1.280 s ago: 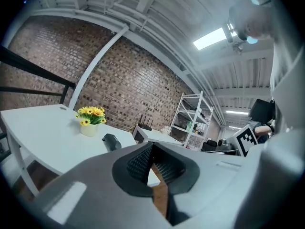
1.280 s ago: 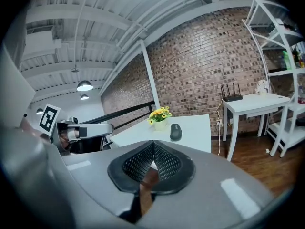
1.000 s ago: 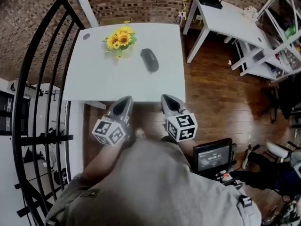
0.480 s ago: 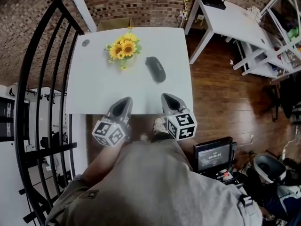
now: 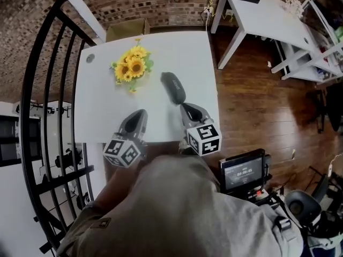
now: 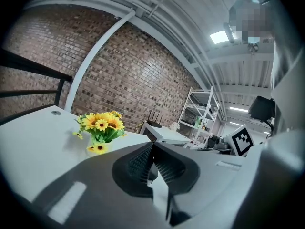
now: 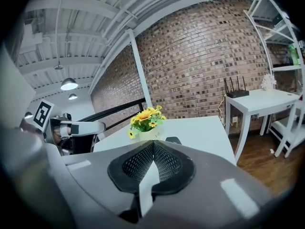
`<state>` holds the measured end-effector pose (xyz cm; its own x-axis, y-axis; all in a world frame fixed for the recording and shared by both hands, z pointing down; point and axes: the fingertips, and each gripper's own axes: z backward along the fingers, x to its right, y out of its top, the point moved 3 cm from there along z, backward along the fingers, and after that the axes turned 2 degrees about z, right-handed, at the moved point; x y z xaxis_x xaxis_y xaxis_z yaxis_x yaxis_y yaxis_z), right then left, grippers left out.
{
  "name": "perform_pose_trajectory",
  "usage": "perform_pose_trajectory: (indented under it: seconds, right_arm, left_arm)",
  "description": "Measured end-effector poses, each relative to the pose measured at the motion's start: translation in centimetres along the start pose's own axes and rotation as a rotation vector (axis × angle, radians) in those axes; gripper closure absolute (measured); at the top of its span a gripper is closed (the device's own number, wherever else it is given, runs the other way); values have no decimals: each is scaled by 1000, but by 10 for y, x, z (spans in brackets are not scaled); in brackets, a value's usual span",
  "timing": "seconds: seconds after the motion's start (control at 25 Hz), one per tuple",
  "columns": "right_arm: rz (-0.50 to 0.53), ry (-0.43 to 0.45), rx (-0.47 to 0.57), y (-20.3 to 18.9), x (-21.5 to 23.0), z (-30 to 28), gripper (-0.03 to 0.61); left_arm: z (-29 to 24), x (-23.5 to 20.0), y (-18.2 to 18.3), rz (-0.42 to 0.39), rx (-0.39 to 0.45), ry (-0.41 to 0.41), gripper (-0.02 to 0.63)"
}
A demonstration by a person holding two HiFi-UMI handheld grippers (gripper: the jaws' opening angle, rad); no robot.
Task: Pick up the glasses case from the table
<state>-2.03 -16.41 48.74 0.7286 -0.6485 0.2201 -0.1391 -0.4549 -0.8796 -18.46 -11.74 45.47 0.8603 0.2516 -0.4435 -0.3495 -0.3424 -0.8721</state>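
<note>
A dark oval glasses case [image 5: 173, 88] lies on the white table [image 5: 102, 111], right of centre and beside a pot of sunflowers [image 5: 130, 67]. My right gripper [image 5: 185, 107] is shut and empty, with its tip just short of the case's near end. In the right gripper view the case [image 7: 173, 140] peeks over the closed jaws [image 7: 153, 143]. My left gripper [image 5: 138, 114] hovers over the table's near edge, left of the case. Its jaws [image 6: 151, 145] meet at the tip with nothing held.
A black railing [image 5: 43, 90] runs along the left. A cardboard box [image 5: 127, 28] sits behind the table. A second white table [image 5: 262, 15] with a router stands at back right, next to white shelving [image 5: 316, 52]. A small monitor [image 5: 244, 171] sits low at right.
Both grippers have moved forward from in front of the table to over its near edge. The right one has closed in on the case. Jaws stayed shut.
</note>
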Motion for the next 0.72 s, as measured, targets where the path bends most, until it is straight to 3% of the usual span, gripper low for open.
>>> perform_pose_trajectory:
  seconds: [0.68, 0.72]
  right_arm:
    - [35, -91, -128, -2, 25, -65, 561]
    - [37, -83, -150, -5, 26, -70, 525]
  left_arm:
    - [-34, -43, -18, 59, -107, -18, 612]
    - [-35, -45, -22, 63, -119, -18, 612]
